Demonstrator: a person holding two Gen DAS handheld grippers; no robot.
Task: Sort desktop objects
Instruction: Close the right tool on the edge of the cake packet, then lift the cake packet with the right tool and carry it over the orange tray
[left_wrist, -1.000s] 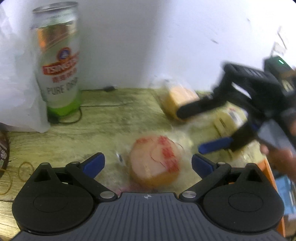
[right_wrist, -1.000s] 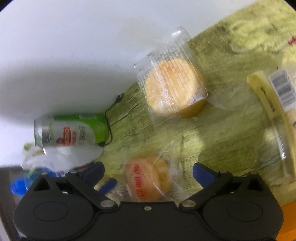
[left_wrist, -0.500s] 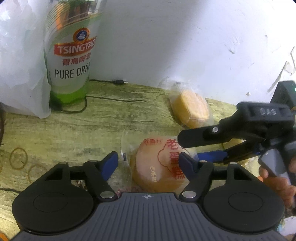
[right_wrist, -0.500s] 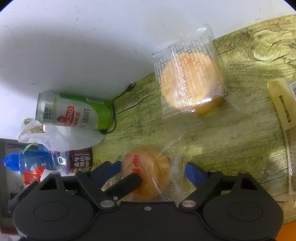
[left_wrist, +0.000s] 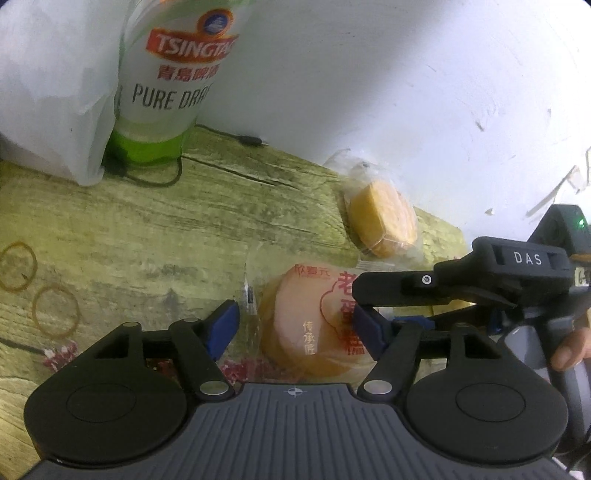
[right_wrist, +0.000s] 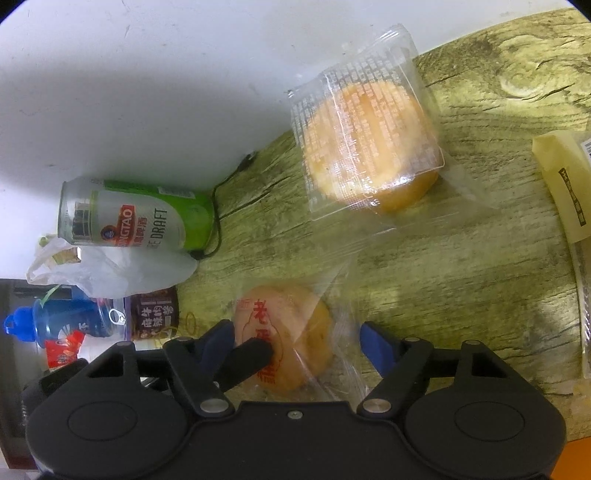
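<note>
Left gripper (left_wrist: 295, 328): my jaws sit half spread around the wrapped cake (left_wrist: 310, 325); right pad touches the wrapper, the left I cannot tell.
Right gripper (right_wrist: 297, 341): jaws closing around it, crossing mine.
Wrapped cake: flat on the wooden table (left_wrist: 147, 229).
Second cake (right_wrist: 369, 144): near the wall.

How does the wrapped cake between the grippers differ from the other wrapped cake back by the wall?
The red-printed cake has large red characters on its wrapper; the far cake shows fine white print over a clear tray. The red-printed cake lies between the fingers of both the left gripper and the right gripper, whose jaws are closing; the far cake lies untouched near the wall. Both are round, golden and sealed in clear plastic on the wooden desk.
</note>
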